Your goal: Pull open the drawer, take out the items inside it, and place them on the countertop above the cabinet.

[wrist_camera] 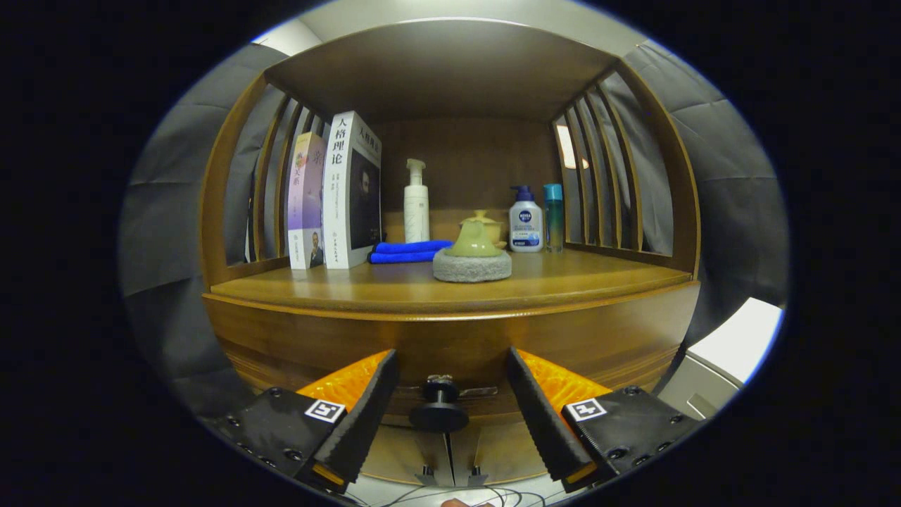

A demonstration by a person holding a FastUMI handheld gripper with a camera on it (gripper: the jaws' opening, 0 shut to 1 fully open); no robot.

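From where I stand, the wooden cabinet faces the gripper square on. Its countertop is a recessed shelf walled by slatted sides, four slats showing on the left and about four on the right.

Starting at the left, two books stand upright side by side, at roughly ten o'clock from the gripper's fingers. Just right of them lies one folded blue cloth, flat on the countertop. Behind the cloth, against the back wall, stands one white pump bottle. At twelve o'clock, straight beyond the fingers, one round grey stone base carries an olive-green pot; a second pale pot peeks out behind it. Further right, near one o'clock, are one white bottle with a blue pump and one slim teal bottle, standing just beside each other. That makes three bottles in all.

Below the countertop runs the drawer, shut flush with the cabinet front. Its one dark round knob sits midway between the two fingers, which stand wide apart, neither one touching the knob. The knob lies at about the level of the fingertips' inner faces, with clear space on both sides.

At four o'clock, off beside the cabinet, a white box-like surface shows.
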